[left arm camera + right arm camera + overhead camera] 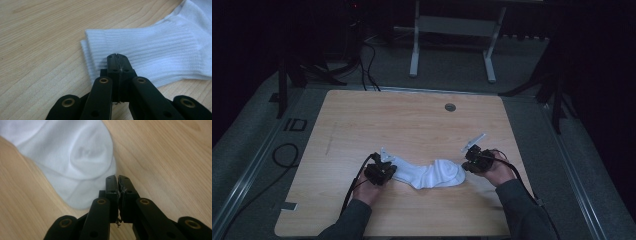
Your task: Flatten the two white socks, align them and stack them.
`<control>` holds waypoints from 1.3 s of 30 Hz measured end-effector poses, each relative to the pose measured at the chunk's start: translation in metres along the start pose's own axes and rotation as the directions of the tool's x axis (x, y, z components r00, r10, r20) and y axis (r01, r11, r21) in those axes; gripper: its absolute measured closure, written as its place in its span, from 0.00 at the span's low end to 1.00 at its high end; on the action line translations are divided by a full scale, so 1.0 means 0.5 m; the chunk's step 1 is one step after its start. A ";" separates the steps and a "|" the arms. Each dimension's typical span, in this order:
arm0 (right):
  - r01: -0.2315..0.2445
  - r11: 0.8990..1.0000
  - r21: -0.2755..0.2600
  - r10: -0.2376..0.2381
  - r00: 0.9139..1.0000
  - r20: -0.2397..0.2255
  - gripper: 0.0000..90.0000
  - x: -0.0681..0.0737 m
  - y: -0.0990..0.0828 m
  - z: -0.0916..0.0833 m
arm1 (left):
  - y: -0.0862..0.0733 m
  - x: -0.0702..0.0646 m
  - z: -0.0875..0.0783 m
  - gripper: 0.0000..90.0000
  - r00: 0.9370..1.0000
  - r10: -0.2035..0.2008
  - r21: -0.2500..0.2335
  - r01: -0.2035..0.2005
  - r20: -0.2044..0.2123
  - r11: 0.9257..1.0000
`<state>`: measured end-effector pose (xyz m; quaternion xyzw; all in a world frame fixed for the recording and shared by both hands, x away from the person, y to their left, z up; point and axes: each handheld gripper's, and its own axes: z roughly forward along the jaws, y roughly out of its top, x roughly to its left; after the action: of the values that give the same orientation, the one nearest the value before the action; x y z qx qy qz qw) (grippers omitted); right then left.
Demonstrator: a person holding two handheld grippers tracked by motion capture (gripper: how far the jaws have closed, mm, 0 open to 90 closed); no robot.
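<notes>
Wooden table (412,125), light grain, w/ a small round metal cap (450,107) near its far edge, well beyond both tools. White sock (427,174) lies flat on the table betw. the two tools, cuff end toward the left one, toe end toward the right one.

Left gripper (382,169), held in the person's left hand (368,191): in the left gripper view its jaws are pressed together, tips over the ribbed cuff (150,55); can't tell if any fabric is pinched.

Right gripper (474,159), held in the right hand (498,172): in the right gripper view its jaws are pressed together w/ nothing betw. them, tips just beside the sock's rounded toe (75,162), toe to the tool's front-left, bare wood to its right.
</notes>
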<state>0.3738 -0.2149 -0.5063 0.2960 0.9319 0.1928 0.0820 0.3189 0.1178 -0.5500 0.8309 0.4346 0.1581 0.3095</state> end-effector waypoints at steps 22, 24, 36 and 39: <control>0.005 1.000 0.029 -0.003 0.997 -0.074 0.92 0.005 0.088 0.077 | -0.001 0.001 0.000 1.00 1.000 -0.002 -0.002 0.002 0.003 1.000; 0.011 1.000 0.022 -0.010 0.998 -0.065 0.96 0.009 0.087 0.072 | -0.001 0.001 0.000 1.00 1.000 -0.002 -0.003 0.002 0.003 1.000; 0.019 1.000 -0.004 -0.019 1.000 0.005 0.98 0.023 0.042 -0.017 | -0.001 0.000 -0.001 1.00 1.000 -0.002 -0.001 0.002 0.000 1.000; 0.006 1.000 0.001 -0.006 1.000 0.025 0.98 0.017 0.026 -0.029 | -0.002 0.000 -0.001 1.00 1.000 -0.003 -0.002 0.003 0.001 1.000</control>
<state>0.3700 -0.2047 -0.4882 0.2955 0.9319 0.1882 0.0943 0.3182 0.1183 -0.5502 0.8300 0.4354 0.1577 0.3108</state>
